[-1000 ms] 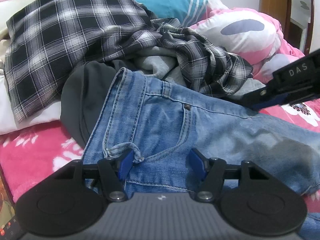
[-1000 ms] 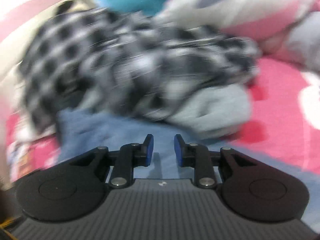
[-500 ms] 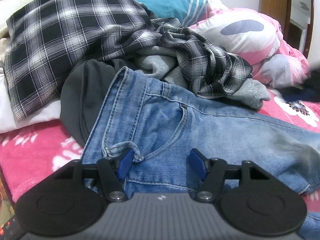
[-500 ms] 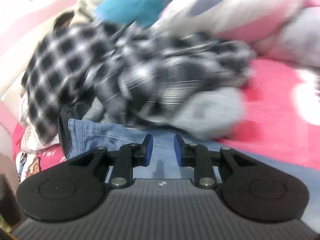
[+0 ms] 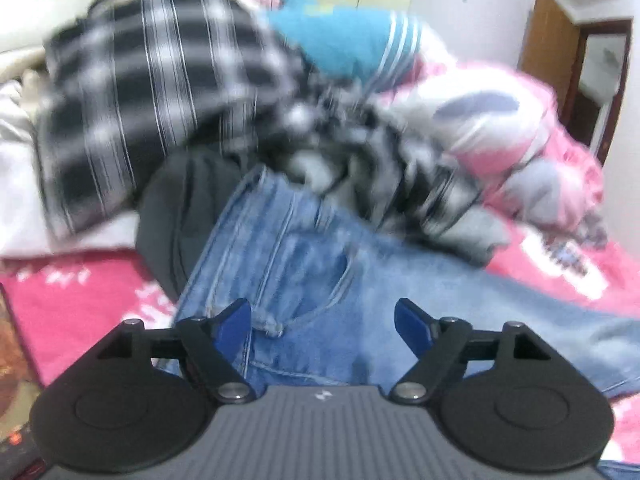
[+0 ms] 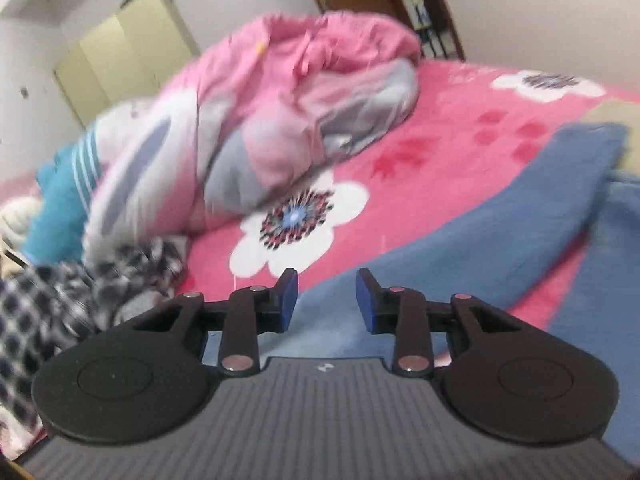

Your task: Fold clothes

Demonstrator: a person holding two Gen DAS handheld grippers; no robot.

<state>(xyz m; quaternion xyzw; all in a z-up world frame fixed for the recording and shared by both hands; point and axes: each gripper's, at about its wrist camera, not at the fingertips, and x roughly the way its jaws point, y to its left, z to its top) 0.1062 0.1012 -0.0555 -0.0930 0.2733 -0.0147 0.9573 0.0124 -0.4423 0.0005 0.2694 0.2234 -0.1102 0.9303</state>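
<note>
Pink floral bedding covers the bed (image 6: 460,152), with a cream wardrobe (image 6: 120,48) and a wooden door behind it.

Going left to right, on my left camera the plaid shirt (image 5: 152,112) sits heaped at the far left, the dark garment (image 5: 176,216) beside it, then the jeans (image 5: 304,264) running from the waistband in the middle out toward the right, and the pink quilt (image 5: 520,128) beyond. My left gripper (image 5: 322,320) has lifted a little off the waistband in the last half second: its jaws stand wider than before and grip nothing, and the whole view is smeared with motion where it was sharp a moment ago.

The bigger change is on my right camera. It has swung away from the plaid pile, which now sits only at the left edge, and looks along the jeans leg, which stretches flat toward the hem at the far right. My right gripper (image 6: 327,300) hovers low over that leg, jaws parted a modest way, empty.

The jeans lie spread out and unfolded on the bed. I read the right gripper as heading for the hem end, though the blur leaves its exact target unclear.
</note>
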